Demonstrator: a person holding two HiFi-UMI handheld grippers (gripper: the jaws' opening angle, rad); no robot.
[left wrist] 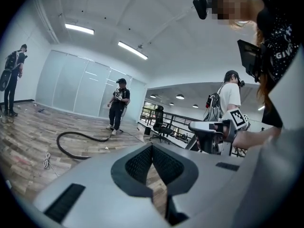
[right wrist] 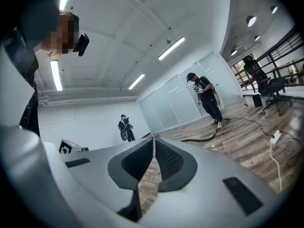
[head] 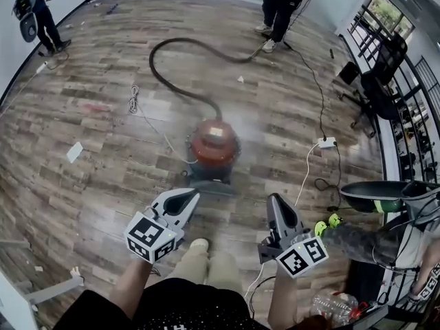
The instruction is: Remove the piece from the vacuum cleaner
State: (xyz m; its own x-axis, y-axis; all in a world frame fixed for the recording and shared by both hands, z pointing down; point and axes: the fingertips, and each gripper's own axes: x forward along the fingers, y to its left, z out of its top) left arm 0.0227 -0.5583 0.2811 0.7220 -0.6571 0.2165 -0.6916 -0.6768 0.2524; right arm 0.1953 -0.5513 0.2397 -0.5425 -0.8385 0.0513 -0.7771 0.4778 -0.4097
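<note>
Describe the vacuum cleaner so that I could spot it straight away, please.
Look at the wide wooden floor; near its middle squats the vacuum cleaner. It is the only round, red-orange drum there, on a dark base, with a thick black hose curling away from it, unlike the thin cords lying nearby.

A power strip (head: 326, 142) (white) lies on the wooden floor (head: 103, 81).
</note>
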